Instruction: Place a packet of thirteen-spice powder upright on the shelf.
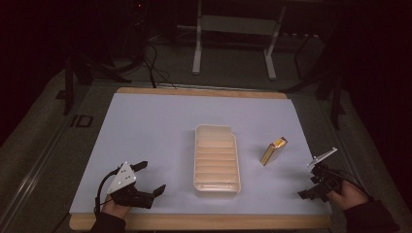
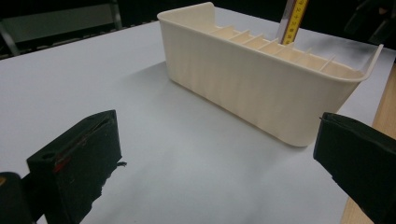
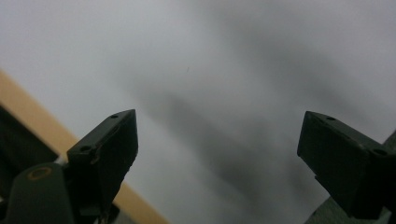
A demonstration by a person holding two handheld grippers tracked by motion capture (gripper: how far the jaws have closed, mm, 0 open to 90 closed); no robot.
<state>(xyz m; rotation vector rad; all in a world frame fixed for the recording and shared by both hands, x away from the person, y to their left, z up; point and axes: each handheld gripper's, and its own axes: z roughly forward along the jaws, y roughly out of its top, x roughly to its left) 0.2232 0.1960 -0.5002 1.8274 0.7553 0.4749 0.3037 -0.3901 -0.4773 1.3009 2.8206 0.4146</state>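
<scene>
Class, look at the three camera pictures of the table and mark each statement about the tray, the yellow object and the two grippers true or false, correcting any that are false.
1. The cream plastic tray with ribbed dividers sits near the middle of the white table surface. True.
2. The slim yellow rectangular object lies inside the tray. False: it rests on the table on the tray's right, apart from it.
3. The left gripper is open and holds nothing. True.
4. The right gripper is clamped on the yellow object. False: its jaws stand open over bare table.
5. The tray's slots hold several items. False: they look empty.
</scene>
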